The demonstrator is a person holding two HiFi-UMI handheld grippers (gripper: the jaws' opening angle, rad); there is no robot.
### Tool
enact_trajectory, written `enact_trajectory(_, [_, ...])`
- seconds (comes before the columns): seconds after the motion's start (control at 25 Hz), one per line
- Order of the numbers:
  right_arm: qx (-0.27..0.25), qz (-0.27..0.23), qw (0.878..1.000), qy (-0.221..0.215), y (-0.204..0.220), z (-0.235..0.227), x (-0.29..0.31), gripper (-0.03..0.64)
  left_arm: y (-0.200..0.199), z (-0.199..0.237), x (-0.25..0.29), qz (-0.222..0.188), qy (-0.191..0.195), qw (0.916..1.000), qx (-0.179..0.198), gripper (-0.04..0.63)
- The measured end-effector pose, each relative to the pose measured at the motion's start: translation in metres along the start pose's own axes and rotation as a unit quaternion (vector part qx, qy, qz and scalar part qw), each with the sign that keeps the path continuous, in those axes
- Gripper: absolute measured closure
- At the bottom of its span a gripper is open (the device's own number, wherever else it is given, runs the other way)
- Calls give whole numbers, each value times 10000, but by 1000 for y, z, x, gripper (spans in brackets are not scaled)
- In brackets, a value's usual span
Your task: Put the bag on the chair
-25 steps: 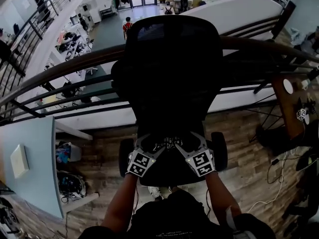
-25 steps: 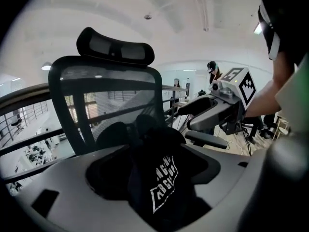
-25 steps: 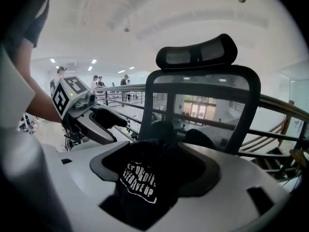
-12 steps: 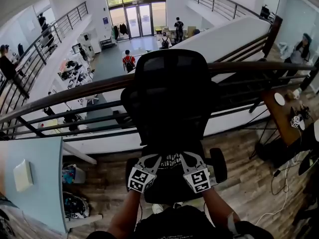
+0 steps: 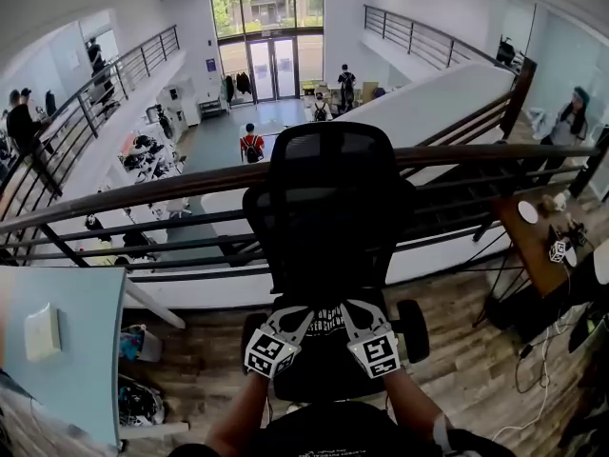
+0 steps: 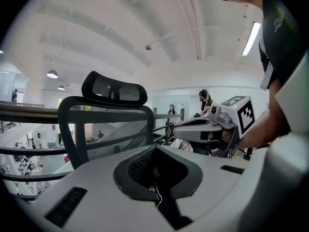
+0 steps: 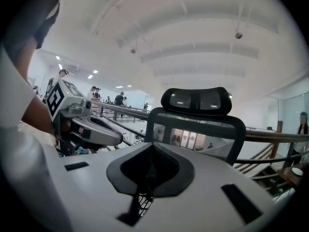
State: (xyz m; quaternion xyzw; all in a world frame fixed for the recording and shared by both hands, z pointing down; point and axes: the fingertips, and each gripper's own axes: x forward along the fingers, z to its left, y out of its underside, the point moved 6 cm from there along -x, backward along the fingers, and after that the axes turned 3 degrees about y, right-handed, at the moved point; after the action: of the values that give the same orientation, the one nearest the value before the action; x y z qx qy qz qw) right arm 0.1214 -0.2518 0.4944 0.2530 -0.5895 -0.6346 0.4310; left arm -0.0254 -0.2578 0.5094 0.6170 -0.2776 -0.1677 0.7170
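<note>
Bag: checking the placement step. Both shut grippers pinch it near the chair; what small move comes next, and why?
Probably lower both together onto the chair seat: the left gripper and right gripper hold the bag between them, seemingly over that seat, not resting.

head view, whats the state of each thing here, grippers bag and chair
left gripper: shut on the bag
right gripper: shut on the bag
bag: pinched between both grippers over the chair, cannot tell if it touches it
chair: upright, facing the person, its back to the railing
</note>
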Motion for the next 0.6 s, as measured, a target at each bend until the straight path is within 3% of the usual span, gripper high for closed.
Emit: enact_trajectory(0.6, [-37,-62,9999,81,0,2,-6,598,-3,-8,-10,61,127,9999,29,584])
